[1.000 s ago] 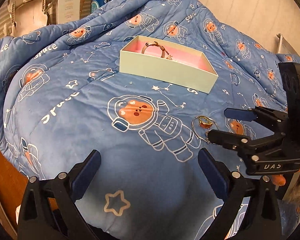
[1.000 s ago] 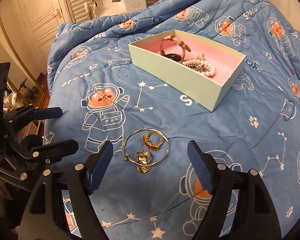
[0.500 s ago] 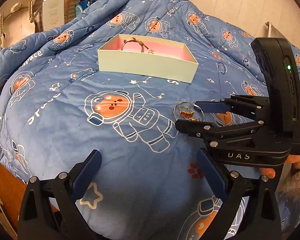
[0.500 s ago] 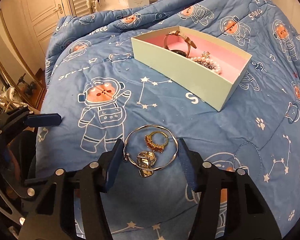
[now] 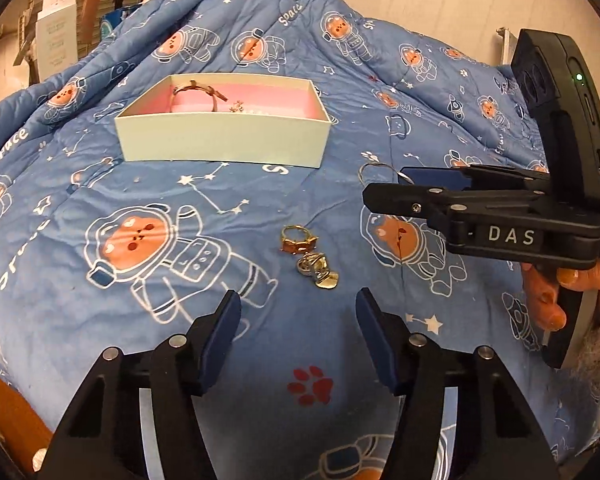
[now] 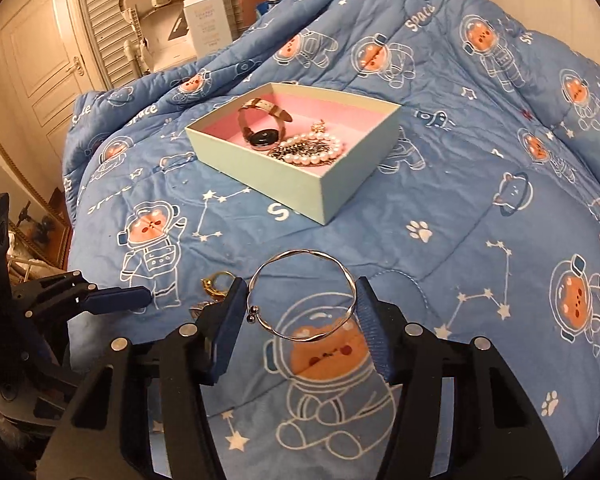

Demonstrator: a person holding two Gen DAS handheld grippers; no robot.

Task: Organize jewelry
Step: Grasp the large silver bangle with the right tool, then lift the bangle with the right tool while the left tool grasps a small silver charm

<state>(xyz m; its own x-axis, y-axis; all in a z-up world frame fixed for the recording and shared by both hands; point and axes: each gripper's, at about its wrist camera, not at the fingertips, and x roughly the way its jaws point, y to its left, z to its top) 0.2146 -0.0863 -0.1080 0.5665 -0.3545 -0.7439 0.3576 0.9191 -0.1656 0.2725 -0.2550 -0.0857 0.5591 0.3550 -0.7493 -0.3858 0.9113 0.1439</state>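
Silver bangle (image 6: 302,294) sits gripped across its width in the right tongs (image 6: 300,322); carry it level to the box (image 6: 296,152) at upper centre. Left tongs (image 5: 298,326) are closing, empty.

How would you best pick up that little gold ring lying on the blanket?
Grip the gold ring across its band, coming from above with a finger on each side. It sits with its hoop up, but the charm touches it on the near side, so keep the fingers clear of that.
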